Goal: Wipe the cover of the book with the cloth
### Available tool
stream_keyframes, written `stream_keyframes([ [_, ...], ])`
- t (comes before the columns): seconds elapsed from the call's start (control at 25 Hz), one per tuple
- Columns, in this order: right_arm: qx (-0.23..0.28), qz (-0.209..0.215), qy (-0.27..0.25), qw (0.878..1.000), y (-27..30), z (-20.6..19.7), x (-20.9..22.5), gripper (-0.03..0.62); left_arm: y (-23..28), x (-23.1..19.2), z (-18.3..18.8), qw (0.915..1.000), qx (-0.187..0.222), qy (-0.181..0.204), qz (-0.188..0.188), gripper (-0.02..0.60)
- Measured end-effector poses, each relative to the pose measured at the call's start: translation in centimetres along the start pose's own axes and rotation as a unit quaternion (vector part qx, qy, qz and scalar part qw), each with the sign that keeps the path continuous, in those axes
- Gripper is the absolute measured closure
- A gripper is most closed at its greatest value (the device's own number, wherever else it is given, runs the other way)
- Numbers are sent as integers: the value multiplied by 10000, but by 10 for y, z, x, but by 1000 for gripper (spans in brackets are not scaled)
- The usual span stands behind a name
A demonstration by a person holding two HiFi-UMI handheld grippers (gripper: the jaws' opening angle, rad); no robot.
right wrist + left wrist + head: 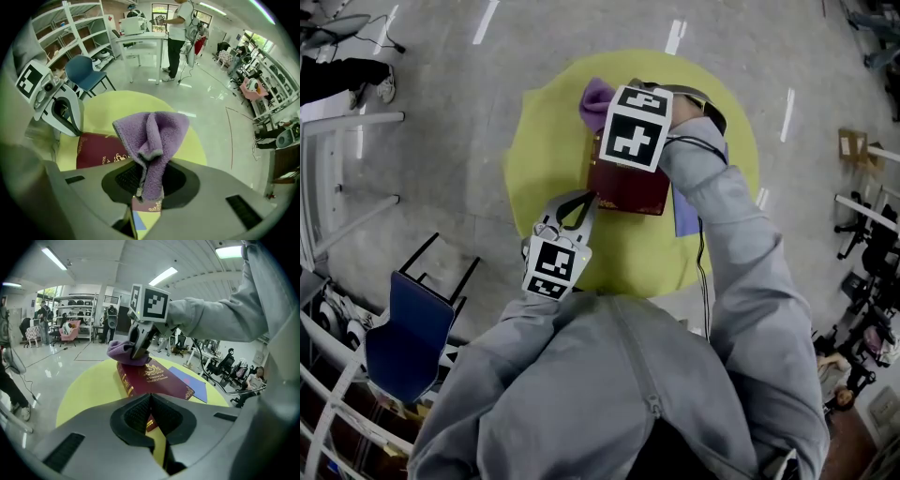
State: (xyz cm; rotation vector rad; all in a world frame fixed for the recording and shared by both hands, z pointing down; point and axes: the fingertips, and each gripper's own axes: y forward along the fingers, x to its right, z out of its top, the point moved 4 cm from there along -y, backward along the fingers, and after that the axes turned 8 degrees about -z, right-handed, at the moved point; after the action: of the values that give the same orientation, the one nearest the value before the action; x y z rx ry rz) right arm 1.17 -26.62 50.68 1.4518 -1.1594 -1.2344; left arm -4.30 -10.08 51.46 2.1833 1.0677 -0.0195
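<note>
A dark red book (628, 187) with gold lettering lies in the middle of the round yellow table (544, 150). My right gripper (623, 117) is shut on a purple cloth (598, 98), and the cloth rests on the book's far end. In the right gripper view the cloth (150, 136) stands bunched up out of the right gripper (147, 187), with the book (98, 150) below it. My left gripper (589, 199) is shut, its tips at the book's near left corner. In the left gripper view the left gripper (151, 397) points at the book (157, 379) and cloth (119, 351).
A blue sheet (684, 211) lies under the book's right side. A blue chair (408, 333) stands left of the table, metal frames beyond it. Further off, a person (178, 28) stands at a white desk; shelves and office chairs ring the room.
</note>
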Motion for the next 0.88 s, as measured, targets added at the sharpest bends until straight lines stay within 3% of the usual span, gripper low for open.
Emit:
stream_keyframes([
  [0.32, -723, 457, -282, 9959, 5, 5, 4, 493, 8, 2, -8, 9992, -316, -222, -108, 563],
  [0.64, -703, 469, -295, 9960, 7, 4, 4, 493, 14, 3, -13, 9976, -678, -160, -52, 563],
  [0.88, -785, 442, -336, 9954, 6, -6, 2, 493, 14, 2, -14, 9968, -654, -463, 50, 563],
])
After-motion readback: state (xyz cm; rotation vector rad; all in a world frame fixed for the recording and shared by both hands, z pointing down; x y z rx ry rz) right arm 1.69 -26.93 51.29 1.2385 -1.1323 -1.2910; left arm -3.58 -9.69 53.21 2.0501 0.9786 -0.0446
